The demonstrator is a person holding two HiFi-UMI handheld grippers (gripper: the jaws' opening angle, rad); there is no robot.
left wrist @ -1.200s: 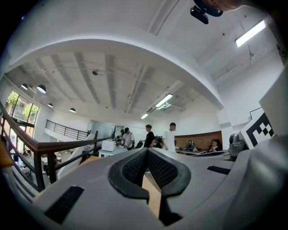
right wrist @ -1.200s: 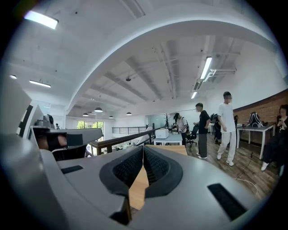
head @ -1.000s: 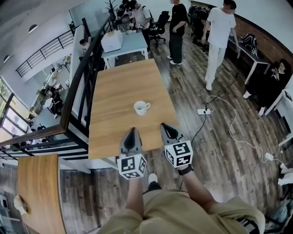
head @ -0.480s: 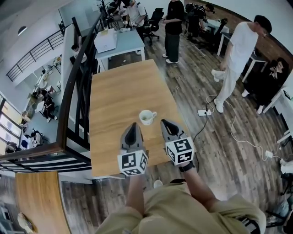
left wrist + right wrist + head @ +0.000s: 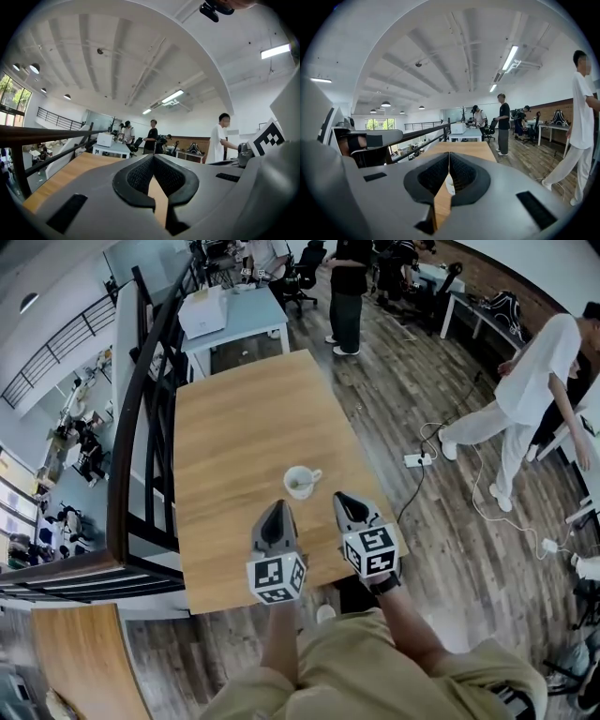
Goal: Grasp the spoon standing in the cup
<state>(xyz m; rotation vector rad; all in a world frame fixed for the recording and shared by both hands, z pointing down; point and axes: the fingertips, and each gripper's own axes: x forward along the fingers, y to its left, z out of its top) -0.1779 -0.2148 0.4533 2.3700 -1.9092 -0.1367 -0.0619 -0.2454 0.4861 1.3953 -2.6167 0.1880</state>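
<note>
A white cup (image 5: pixel 300 481) with its handle to the right stands on the near half of the wooden table (image 5: pixel 239 418). Something dark sits inside it; the spoon is too small to make out. My left gripper (image 5: pixel 276 511) is shut and empty, just short of the cup and to its left. My right gripper (image 5: pixel 343 501) is also shut and empty, close to the cup's right side. In the right gripper view the jaws (image 5: pixel 449 154) meet, and a white sliver of the cup (image 5: pixel 449 183) shows below them. In the left gripper view the shut left gripper (image 5: pixel 153 158) points along the tabletop.
A dark railing (image 5: pixel 141 427) runs along the table's left edge. Beyond the far end stands a pale blue table with a white box (image 5: pixel 203 312). People stand on the wooden floor to the right (image 5: pixel 525 399), near a cable and power strip (image 5: pixel 415 460).
Both grippers have moved forward over the table's near edge, closer to the cup. The person in white has walked off to the right.
</note>
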